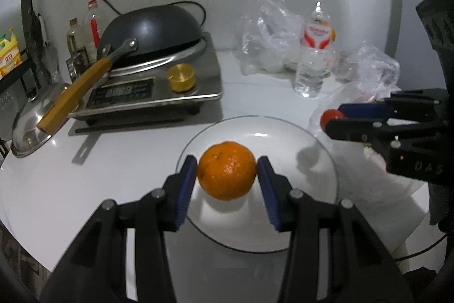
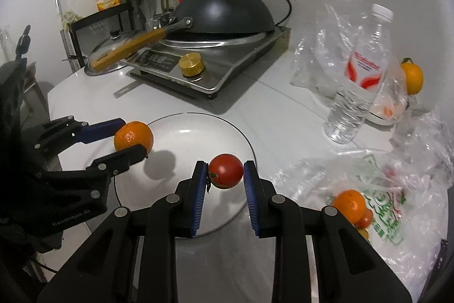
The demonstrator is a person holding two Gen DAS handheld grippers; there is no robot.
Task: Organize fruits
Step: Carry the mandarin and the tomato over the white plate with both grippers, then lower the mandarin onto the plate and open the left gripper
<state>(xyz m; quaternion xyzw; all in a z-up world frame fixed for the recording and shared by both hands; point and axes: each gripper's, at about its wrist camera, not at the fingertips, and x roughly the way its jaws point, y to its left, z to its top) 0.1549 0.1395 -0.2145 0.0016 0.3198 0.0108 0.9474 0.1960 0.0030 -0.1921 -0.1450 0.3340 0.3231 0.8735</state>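
White countertop carries a glass plate [image 1: 317, 220], the landmark. Above its near-left part the left gripper [image 1: 227, 175] is clamped on a mandarin orange [image 1: 227, 170]; above its right part the right gripper [image 2: 224, 175] pinches a small tomato [image 2: 226, 171], stem toward its left pad. Both fruits appear to hang just above the plate, though height is hard to judge. Bare plate lies between them, enough room for both. Beyond sits an induction cooker [image 1: 159, 93]; right of the plate, a water bottle [image 2: 354, 87] and a plastic bag [image 2: 377, 206] holding more fruit.
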